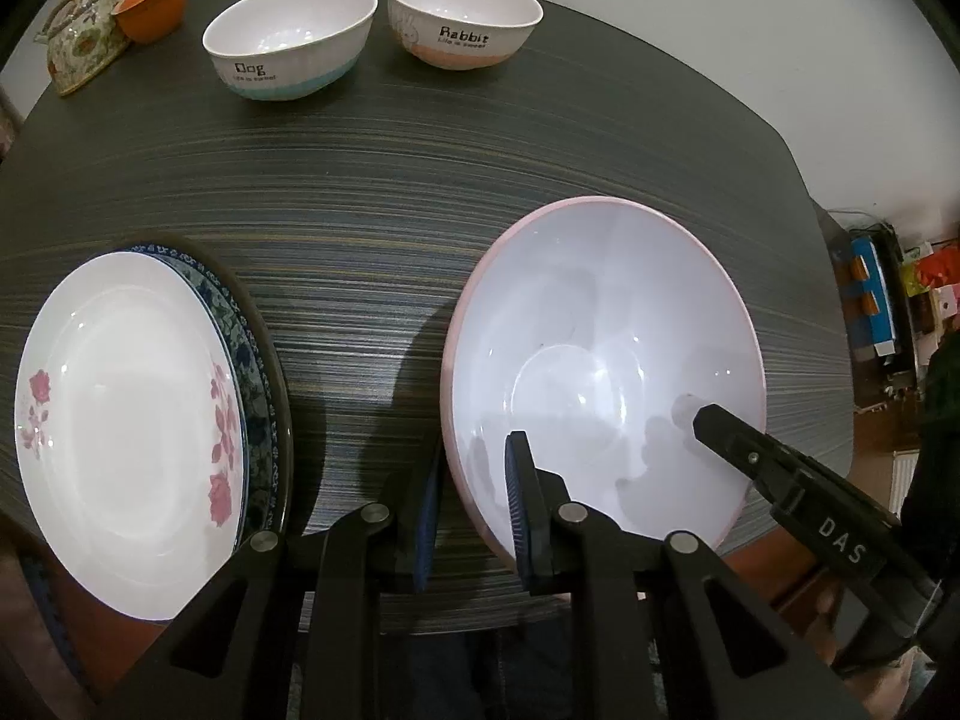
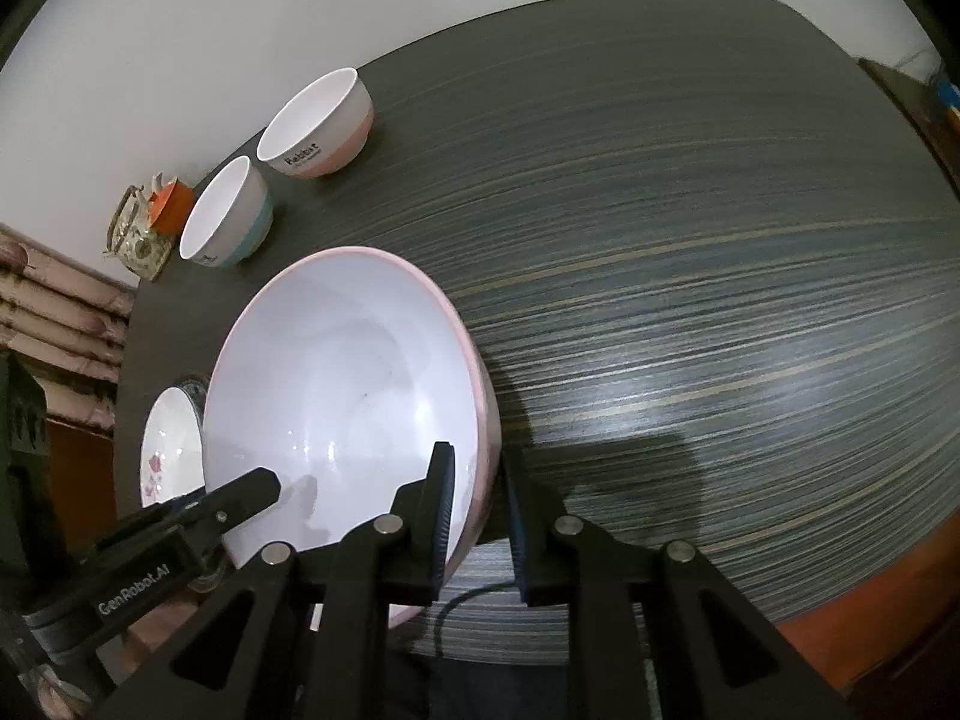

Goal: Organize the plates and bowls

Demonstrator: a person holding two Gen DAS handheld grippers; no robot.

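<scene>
A large pink-rimmed white bowl (image 1: 606, 360) sits near the table's front edge; it also shows in the right wrist view (image 2: 342, 384). My left gripper (image 1: 471, 504) straddles its left rim, one finger inside, one outside. My right gripper (image 2: 480, 510) straddles its right rim the same way; its finger (image 1: 738, 444) shows inside the bowl in the left wrist view. Both pairs of jaws are closed onto the rim. A white plate with pink flowers (image 1: 129, 420) lies on a blue-patterned plate (image 1: 252, 396) at the left. A "Dog" bowl (image 1: 288, 39) and a "Rabbit" bowl (image 1: 462, 18) stand at the back.
A floral teapot (image 1: 84, 42) and an orange cup (image 1: 150, 3) stand at the back left corner. The dark striped table (image 2: 690, 312) stretches to the right of the big bowl. Clutter (image 1: 888, 300) lies beyond the table's right edge.
</scene>
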